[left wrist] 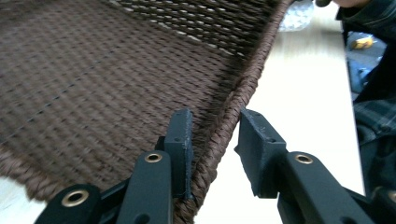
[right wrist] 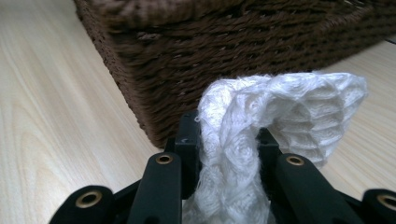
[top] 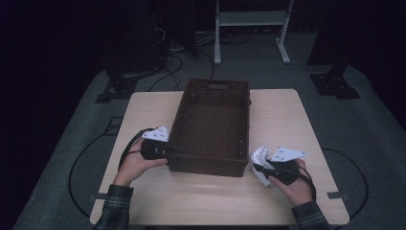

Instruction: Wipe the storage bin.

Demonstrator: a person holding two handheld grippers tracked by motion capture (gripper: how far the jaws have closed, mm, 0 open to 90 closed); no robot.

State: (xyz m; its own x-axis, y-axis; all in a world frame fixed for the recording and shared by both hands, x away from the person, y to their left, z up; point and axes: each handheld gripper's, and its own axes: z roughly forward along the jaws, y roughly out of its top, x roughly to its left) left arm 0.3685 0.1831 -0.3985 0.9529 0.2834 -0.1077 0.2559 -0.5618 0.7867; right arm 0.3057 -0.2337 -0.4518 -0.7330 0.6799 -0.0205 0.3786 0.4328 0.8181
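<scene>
A dark brown woven basket (top: 210,165) stands in the middle of the light wooden table (top: 287,110). My left gripper (top: 170,152) is at its near left corner. In the left gripper view the jaws (left wrist: 215,116) straddle the braided rim (left wrist: 252,70): one pad lies against the inner side, the other stands a little off the outer side. My right gripper (top: 261,167) is beside the basket's near right corner, shut on a white waffle-textured cloth (top: 258,157). In the right gripper view the cloth (right wrist: 299,102) bulges up between the pads (right wrist: 228,128), close to the basket wall (right wrist: 187,60).
Inside, the basket shows only its woven floor. Bare tabletop lies in front of the basket and on both sides. Beyond the table are dark stands, floor cables and a white frame (top: 251,19).
</scene>
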